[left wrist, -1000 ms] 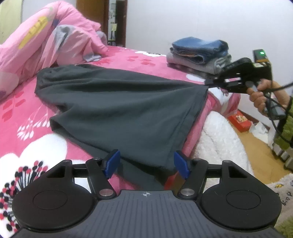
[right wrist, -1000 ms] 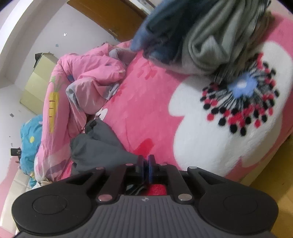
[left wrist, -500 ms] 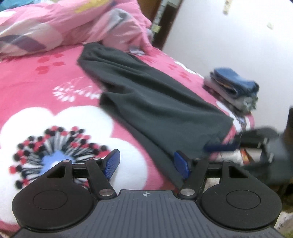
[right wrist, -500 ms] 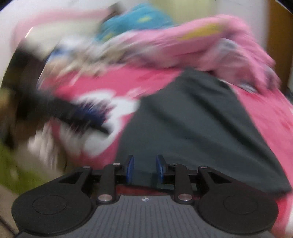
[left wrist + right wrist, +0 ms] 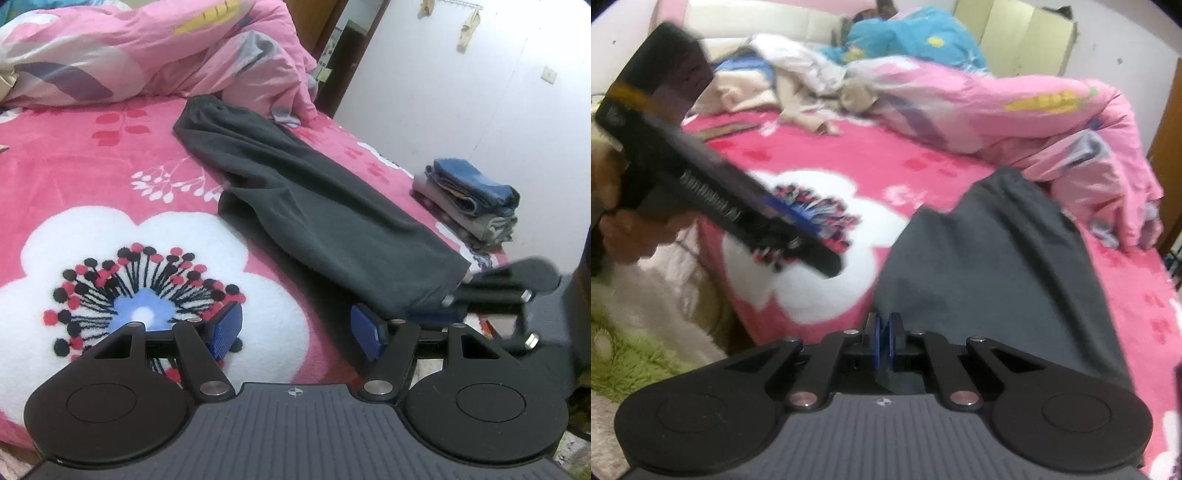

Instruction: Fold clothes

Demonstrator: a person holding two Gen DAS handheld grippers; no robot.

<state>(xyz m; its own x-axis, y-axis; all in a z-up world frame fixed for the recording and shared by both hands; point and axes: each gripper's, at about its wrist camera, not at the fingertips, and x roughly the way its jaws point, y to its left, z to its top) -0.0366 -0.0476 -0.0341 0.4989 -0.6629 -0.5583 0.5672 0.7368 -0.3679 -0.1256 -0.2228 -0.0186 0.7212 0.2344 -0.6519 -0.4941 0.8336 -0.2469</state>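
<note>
Dark grey trousers [image 5: 317, 199] lie folded lengthwise on the pink flowered bed, waistband at the far end, leg ends at the near bed edge. They also show in the right wrist view [image 5: 997, 266]. My left gripper [image 5: 297, 330] is open and empty, just left of the leg ends, over the white flower print. My right gripper [image 5: 884, 341] is shut on the trousers' near hem; it shows in the left wrist view [image 5: 447, 301] at the leg ends. The left gripper shows blurred in the right wrist view [image 5: 798, 218].
A stack of folded clothes [image 5: 469, 199] sits at the bed's right edge. A crumpled pink duvet [image 5: 155, 55] lies along the far side. More bedding [image 5: 820, 74] is heaped at the head. A green rug [image 5: 635, 350] lies on the floor.
The trousers went from spread wide to folded lengthwise into a narrow strip. My right gripper swung round to the near bed edge and closed on the hem. My left gripper moved left, still open.
</note>
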